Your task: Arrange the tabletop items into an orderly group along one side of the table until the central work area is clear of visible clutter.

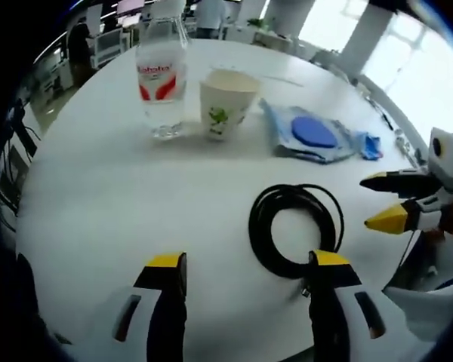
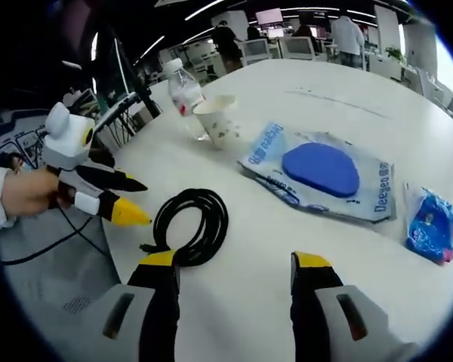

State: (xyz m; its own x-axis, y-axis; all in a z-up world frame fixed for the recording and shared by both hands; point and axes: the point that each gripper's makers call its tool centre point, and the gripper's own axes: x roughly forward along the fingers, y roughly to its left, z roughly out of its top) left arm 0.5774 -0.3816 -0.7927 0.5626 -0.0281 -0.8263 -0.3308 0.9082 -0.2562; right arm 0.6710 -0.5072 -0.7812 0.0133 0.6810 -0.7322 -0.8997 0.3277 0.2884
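Grippers, left (image 1: 245, 271) and right (image 2: 234, 271), gaped wide, held nothing; hovered near cable (image 1: 294, 230), with bottle (image 1: 161, 75), cup (image 1: 226, 102), pouch (image 1: 313, 134) beyond.

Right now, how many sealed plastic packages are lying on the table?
2. The large clear package with a blue round pad inside lies right of the paper cup. The small blue packet lies just beyond its far end. None seems hidden.

Open office: desks (image 2: 298, 47), monitors (image 2: 270, 16), ceiling strip-lights (image 2: 204, 9)
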